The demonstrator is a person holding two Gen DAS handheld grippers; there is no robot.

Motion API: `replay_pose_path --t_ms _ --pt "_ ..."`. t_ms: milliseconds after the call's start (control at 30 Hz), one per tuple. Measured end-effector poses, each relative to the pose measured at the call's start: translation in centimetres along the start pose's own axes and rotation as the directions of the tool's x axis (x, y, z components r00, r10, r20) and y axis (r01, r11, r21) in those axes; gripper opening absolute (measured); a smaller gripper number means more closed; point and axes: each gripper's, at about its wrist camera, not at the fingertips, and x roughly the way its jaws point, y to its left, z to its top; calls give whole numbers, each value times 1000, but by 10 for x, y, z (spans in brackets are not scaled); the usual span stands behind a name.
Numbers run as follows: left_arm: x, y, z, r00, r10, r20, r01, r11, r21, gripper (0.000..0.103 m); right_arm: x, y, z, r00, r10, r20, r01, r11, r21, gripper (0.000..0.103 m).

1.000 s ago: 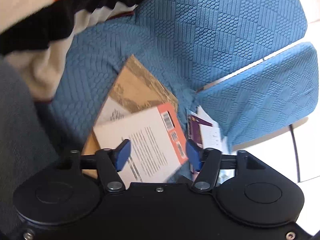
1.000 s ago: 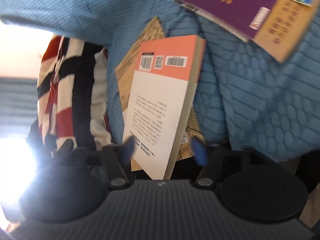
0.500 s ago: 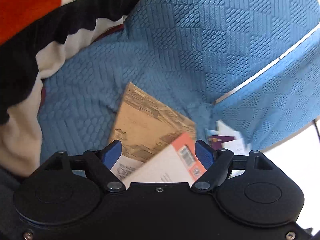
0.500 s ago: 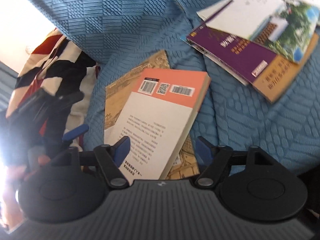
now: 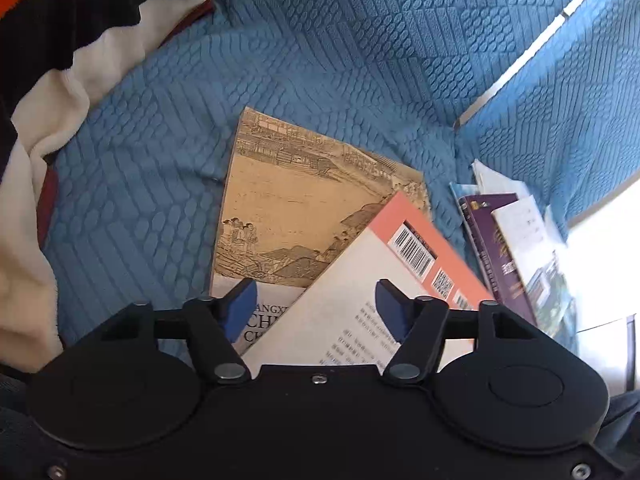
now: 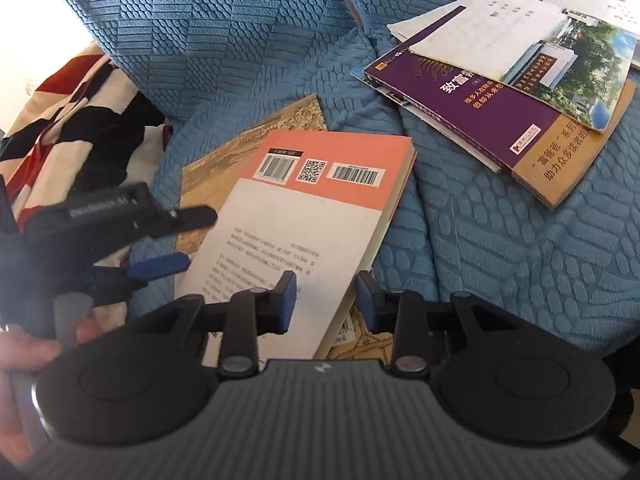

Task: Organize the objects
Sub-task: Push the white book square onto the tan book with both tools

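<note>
Left wrist view: the left tongs (image 5: 316, 312) stand wide apart with nothing between the blue pads (image 5: 242, 306); they hang over the near end of the orange-backed book (image 5: 384, 280), apart from it as far as can be told. That book lies face down, barcodes toward 1 o'clock, slanted across the tan picture book (image 5: 296, 208), whose lower part it covers; the tongs' body cuts off both books' near edges. At 3 o'clock a loose pile with the purple book (image 5: 496, 248) runs into glare and blurs at its far side. At 10 o'clock the striped blanket (image 5: 60, 60) borders the blue sofa cover (image 5: 340, 40), which lies bare from 11 to 1 o'clock.

Right wrist view: the right tongs (image 6: 326, 304) are partly open, a narrower gap than the left pair, gripping nothing; their pads (image 6: 288, 300) straddle the near right corner of the orange-backed book (image 6: 304, 224), though whether either pad touches it cannot be told. The tan picture book (image 6: 248, 140) shows only as a corner at 11 o'clock and a strip by the right pad. At 9 o'clock the left tongs (image 6: 160, 266) reach in, held by a hand (image 6: 24, 356) cut off by the frame. At 1 o'clock the purple book (image 6: 480, 120) carries a white booklet (image 6: 520, 36) and lies well apart from the orange one, bare sofa cover (image 6: 500, 240) between them and on to 3 o'clock.
</note>
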Motion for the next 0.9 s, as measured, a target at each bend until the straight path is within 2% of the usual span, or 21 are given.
replay_pose_path --t_ms 200,633,900 --pt "-1 -3 -4 1000 -1 -6 1 1000 8 48 4 4 6 1000 -3 -2 3 1000 -27 32" --pt "-8 -3 -8 999 43 -7 -43 999 3 46 18 13 23 1000 -11 -3 10 992 -127 32" --pt "-19 11 -18 999 46 1 -45 995 -94 46 30 23 35 1000 4 -25 -9 978 -207 32"
